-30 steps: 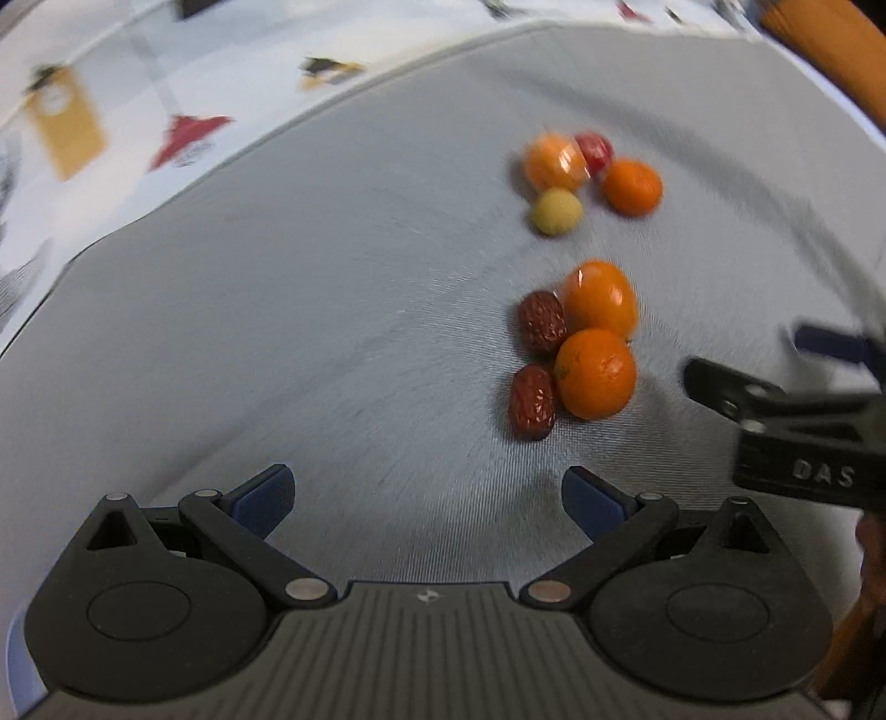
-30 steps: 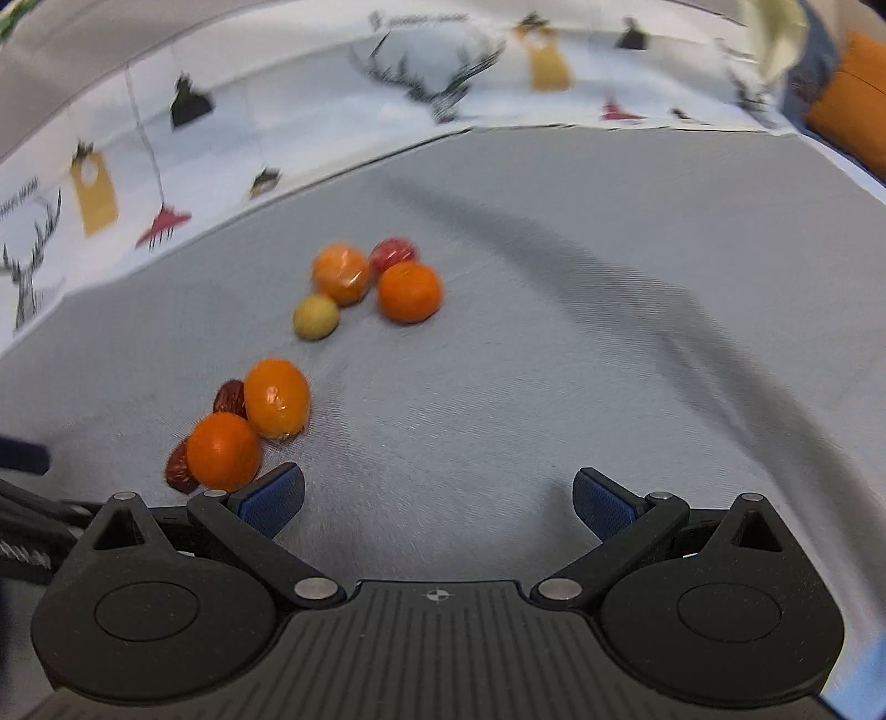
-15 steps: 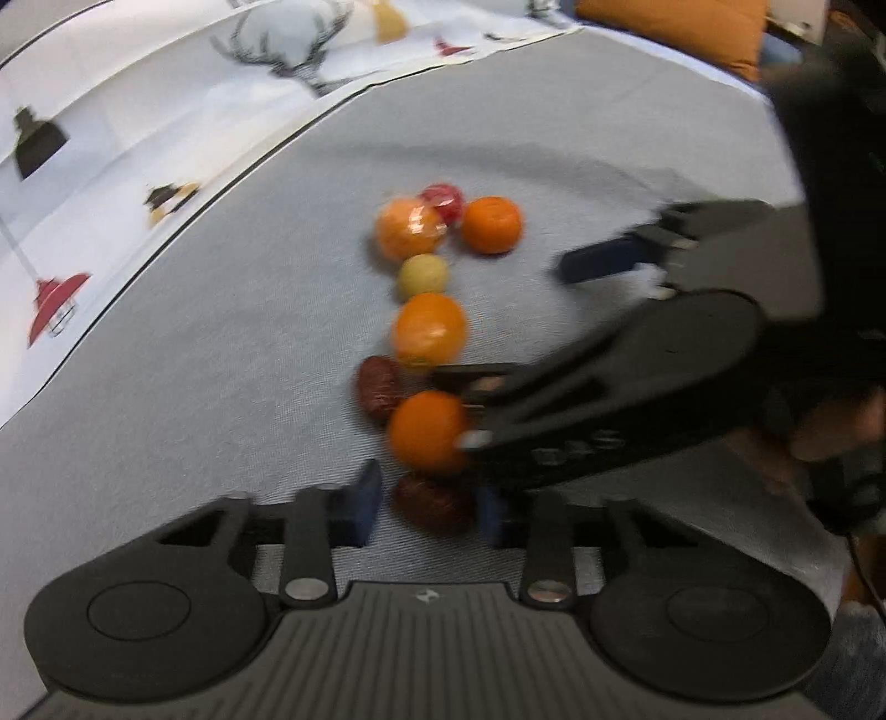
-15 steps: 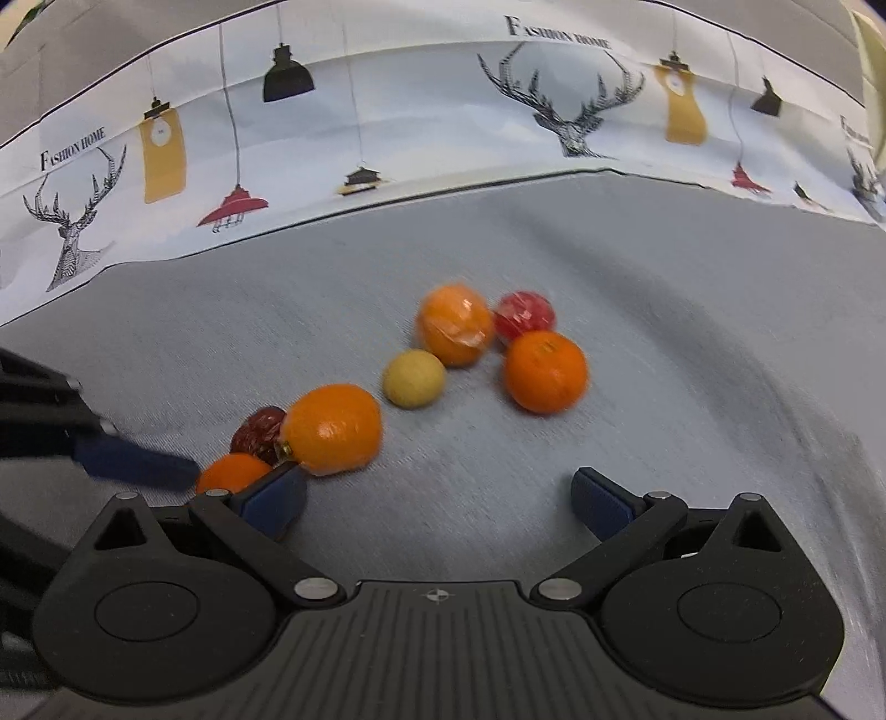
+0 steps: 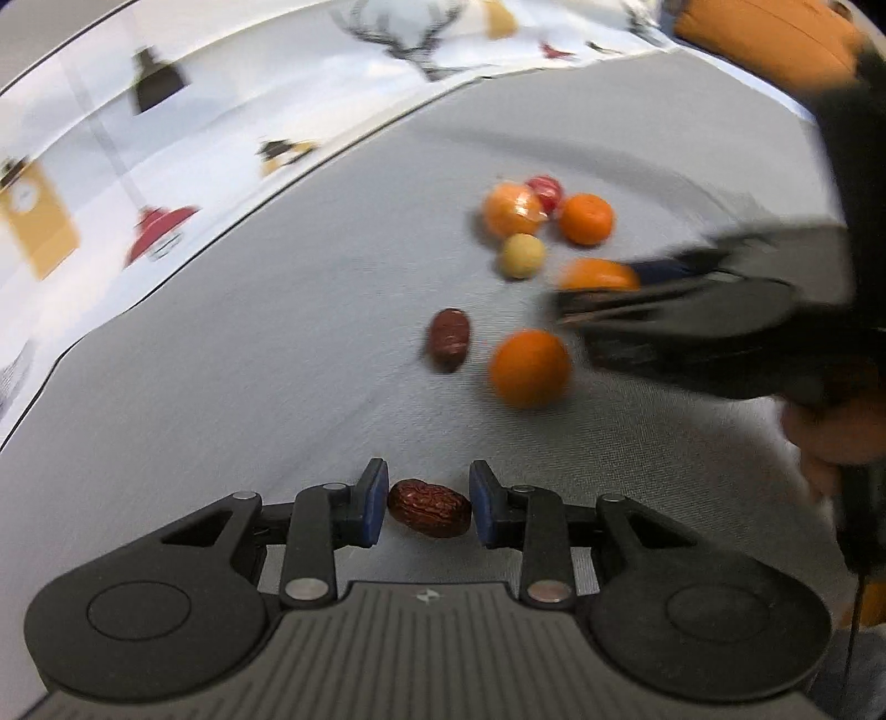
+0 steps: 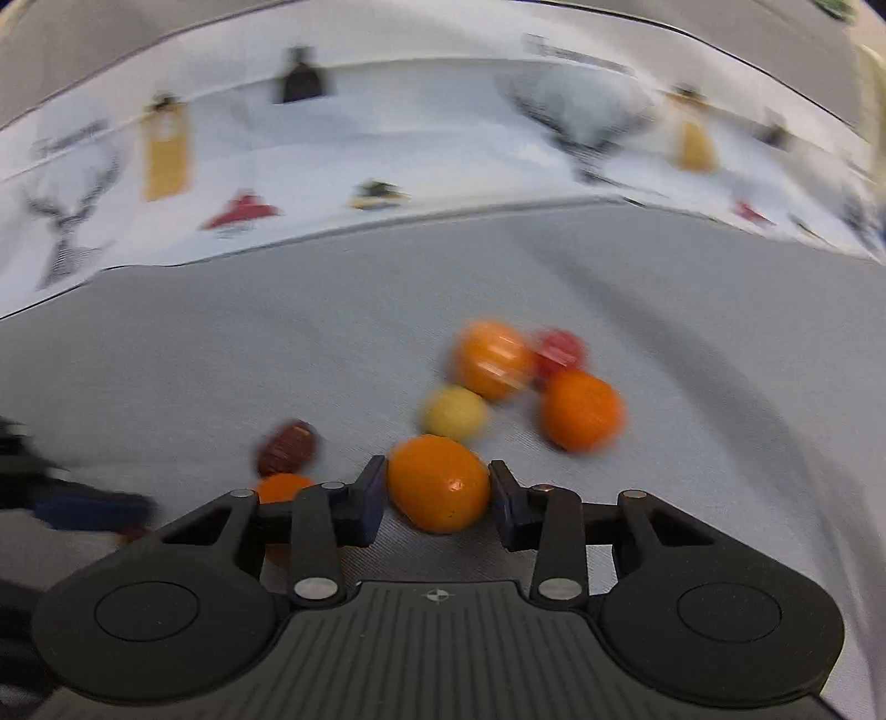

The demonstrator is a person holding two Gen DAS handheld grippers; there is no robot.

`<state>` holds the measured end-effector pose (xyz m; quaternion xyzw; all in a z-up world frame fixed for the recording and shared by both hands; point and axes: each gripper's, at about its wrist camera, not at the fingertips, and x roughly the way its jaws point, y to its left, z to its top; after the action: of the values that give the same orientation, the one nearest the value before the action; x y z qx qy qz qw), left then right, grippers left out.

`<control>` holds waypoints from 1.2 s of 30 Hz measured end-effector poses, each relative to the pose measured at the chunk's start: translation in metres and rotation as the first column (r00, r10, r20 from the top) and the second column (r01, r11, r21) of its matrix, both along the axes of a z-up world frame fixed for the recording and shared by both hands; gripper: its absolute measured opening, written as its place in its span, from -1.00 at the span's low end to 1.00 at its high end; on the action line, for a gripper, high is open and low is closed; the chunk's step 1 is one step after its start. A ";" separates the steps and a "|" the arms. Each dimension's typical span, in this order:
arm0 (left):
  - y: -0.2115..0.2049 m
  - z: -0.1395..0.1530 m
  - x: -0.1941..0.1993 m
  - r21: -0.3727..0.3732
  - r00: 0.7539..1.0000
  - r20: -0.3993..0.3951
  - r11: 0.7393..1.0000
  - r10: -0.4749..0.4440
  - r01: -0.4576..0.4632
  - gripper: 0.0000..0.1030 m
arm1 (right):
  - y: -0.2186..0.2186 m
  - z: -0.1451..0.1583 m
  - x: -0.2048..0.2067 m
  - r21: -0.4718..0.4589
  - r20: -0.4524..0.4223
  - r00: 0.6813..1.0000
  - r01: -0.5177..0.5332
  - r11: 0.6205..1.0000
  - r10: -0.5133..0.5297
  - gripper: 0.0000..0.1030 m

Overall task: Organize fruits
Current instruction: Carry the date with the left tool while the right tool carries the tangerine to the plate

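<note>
My left gripper (image 5: 427, 507) is shut on a dark red date (image 5: 429, 508), held just above the grey cloth. My right gripper (image 6: 437, 495) is shut on an orange (image 6: 438, 483); it also shows in the left wrist view (image 5: 601, 274) between the right gripper's fingers. On the cloth lie a second date (image 5: 448, 339) (image 6: 287, 447), a loose orange (image 5: 530, 368) (image 6: 283, 487), a small yellow fruit (image 5: 521, 255) (image 6: 455, 413), a wrapped orange (image 5: 510, 210) (image 6: 492, 360), a red fruit (image 5: 545, 191) (image 6: 563, 350) and another orange (image 5: 586, 218) (image 6: 581, 410).
The fruits lie on a grey cloth (image 5: 232, 354) bordered at the back by a white printed cloth with deer and lamps (image 6: 387, 144). An orange cushion (image 5: 764, 33) sits at the far right. The hand holding the right gripper (image 5: 830, 426) shows at right.
My left gripper has closed on the near date and pulled it back from the pile. My right gripper has closed on an orange. Both views are blurred by motion.
</note>
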<state>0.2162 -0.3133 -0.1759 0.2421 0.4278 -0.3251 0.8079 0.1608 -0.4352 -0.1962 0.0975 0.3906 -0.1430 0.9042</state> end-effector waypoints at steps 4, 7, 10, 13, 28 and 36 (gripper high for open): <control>0.015 0.035 -0.009 -0.042 0.995 -0.018 0.995 0.095 -0.096 -0.32 | -0.021 0.028 -0.052 0.071 0.053 0.986 0.156 0.985 -0.160 -0.23; 0.031 0.068 -0.026 -0.089 0.990 -0.025 0.986 0.140 -0.142 -0.32 | -0.023 0.059 -0.090 0.085 0.098 0.973 0.199 0.976 -0.207 -0.23; 0.052 0.100 -0.052 -0.117 0.986 -0.024 0.979 0.165 -0.166 -0.32 | -0.013 0.094 -0.131 0.101 0.163 0.963 0.198 0.975 -0.212 -0.22; 0.073 0.125 -0.078 -0.129 0.981 -0.008 0.973 0.193 -0.193 -0.32 | 0.003 0.119 -0.164 0.104 0.198 0.961 0.175 0.979 -0.193 -0.22; 0.208 0.196 -0.207 -0.158 0.947 0.039 0.938 0.318 -0.308 -0.32 | 0.153 0.199 -0.287 0.138 0.283 0.957 -0.101 0.985 0.058 -0.22; 0.259 0.208 -0.249 -0.191 0.931 0.049 0.918 0.361 -0.346 -0.32 | 0.216 0.219 -0.312 0.079 0.313 0.928 -0.238 0.968 0.203 -0.22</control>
<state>-0.0332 -0.0541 0.0321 0.1002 0.3995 -0.2006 0.8889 -0.1514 -0.2194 0.0226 0.1258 0.2638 -0.0010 0.9563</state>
